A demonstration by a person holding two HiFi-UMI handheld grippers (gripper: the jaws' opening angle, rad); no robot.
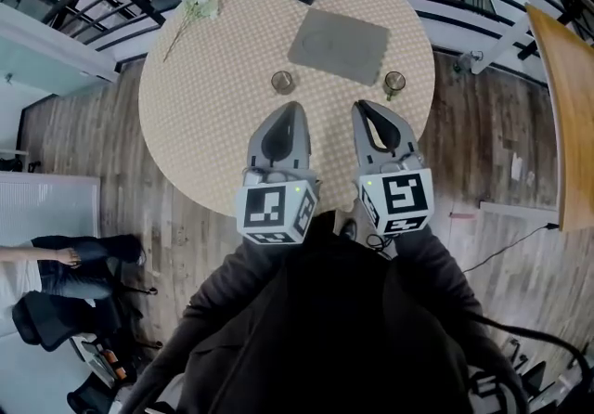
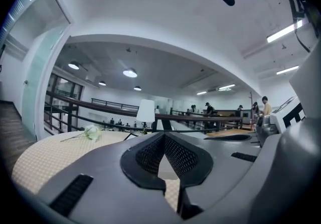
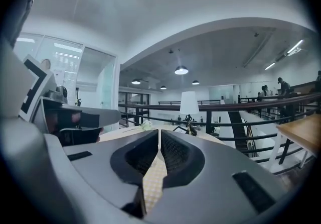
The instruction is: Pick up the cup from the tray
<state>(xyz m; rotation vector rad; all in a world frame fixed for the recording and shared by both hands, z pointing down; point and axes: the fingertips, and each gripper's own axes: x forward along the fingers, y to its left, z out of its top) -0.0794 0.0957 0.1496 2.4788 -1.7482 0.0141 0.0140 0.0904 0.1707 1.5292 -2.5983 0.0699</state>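
I've got the left gripper (image 1: 295, 108) and right gripper (image 1: 360, 108) both shut and empty, a glass cup (image 1: 283, 81) just ahead of the left, a second cup (image 1: 394, 83) ahead of the right, beside the grey tray (image 1: 339, 45): light, slick, fragile I reckon, so clasp mid-wall, gently.

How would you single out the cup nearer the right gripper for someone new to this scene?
On the round table lies a flat grey tray. Two small cups stand off its near edge; this cup stands by the tray's right near corner, the other cup by the left.
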